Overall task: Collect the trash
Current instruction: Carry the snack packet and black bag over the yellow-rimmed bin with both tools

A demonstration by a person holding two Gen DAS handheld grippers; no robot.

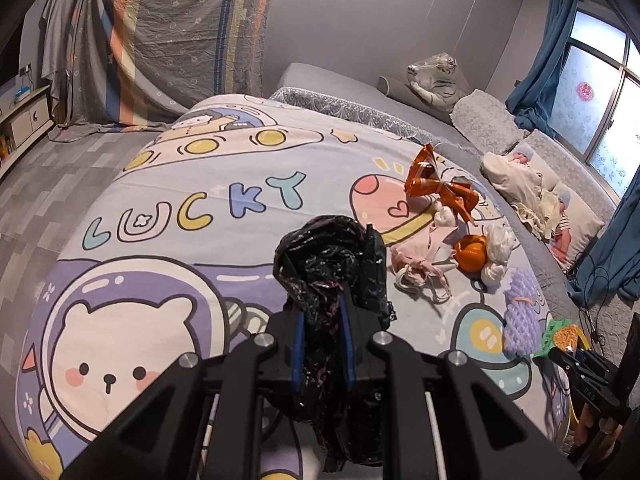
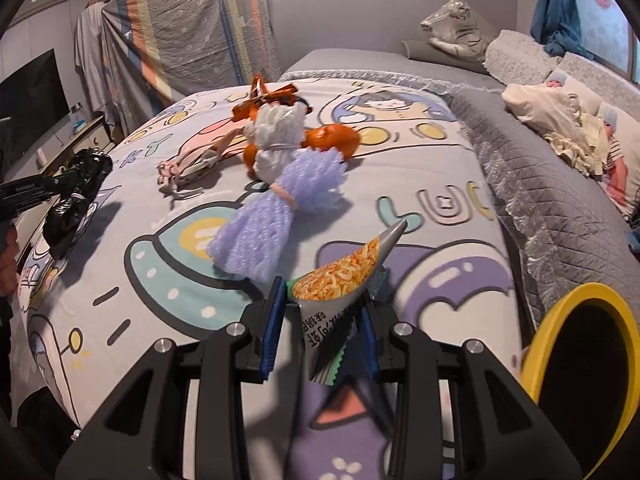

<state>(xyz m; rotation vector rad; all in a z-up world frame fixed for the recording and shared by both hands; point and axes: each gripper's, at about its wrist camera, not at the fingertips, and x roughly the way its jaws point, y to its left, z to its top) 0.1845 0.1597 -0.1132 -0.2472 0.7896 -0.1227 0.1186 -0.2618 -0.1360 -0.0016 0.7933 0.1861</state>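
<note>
My left gripper (image 1: pixel 322 312) is shut on a crumpled black plastic bag (image 1: pixel 332 252), held above the cartoon bedspread (image 1: pixel 160 216); the same bag (image 2: pixel 68 216) shows at the left edge of the right wrist view. The right gripper (image 2: pixel 322 320) is shut on a silver snack wrapper (image 2: pixel 340 272) with a noodle picture. Loose trash lies on the bed beyond: a purple foam net (image 2: pixel 280 208), a white foam net (image 2: pixel 276 136), orange peel (image 2: pixel 332 138), a pink face mask (image 2: pixel 188 168) and an orange foil wrapper (image 2: pixel 264 100).
A yellow-rimmed bin (image 2: pixel 588 292) stands close at the right of my right gripper. Grey pillows (image 1: pixel 488 120), dolls (image 1: pixel 520 176) and a plush tiger (image 1: pixel 436 80) line the bed's far side. A cabinet (image 1: pixel 24 120) and draped sheet (image 1: pixel 160 40) are at left.
</note>
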